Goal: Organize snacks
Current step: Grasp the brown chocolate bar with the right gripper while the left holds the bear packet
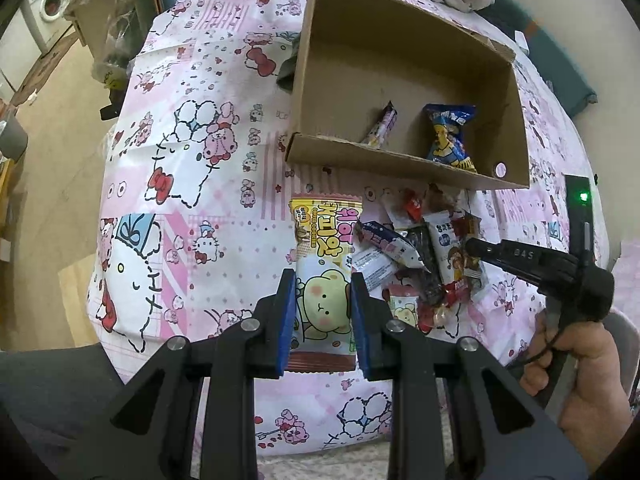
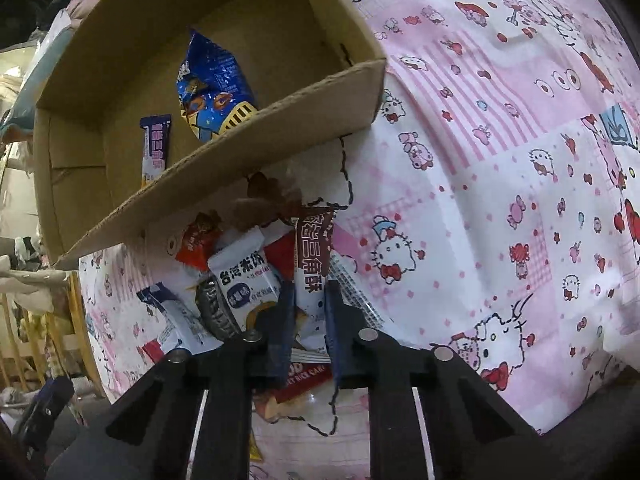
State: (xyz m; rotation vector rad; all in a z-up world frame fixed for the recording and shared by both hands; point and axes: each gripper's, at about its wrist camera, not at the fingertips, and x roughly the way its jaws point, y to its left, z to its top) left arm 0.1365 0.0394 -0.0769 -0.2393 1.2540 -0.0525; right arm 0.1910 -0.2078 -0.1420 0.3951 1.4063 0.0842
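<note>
Both wrist views steeply down, sharing cardboard box (image 1: 400, 64).

Left hand-held gripper (image 1: 323, 308) clamped, pointing steeply down; right hand-held gripper (image 2: 306, 320) clamped likewise.

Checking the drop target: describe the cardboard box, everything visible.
The cardboard box is plain brown corrugated board, open-topped, shallow, with low walls and a small round hole in one. It sits on the pink cartoon-print cloth, just beyond the snack pile. Inside lie a blue snack bag and a slim purple bar; the rest of its floor is bare.
</note>
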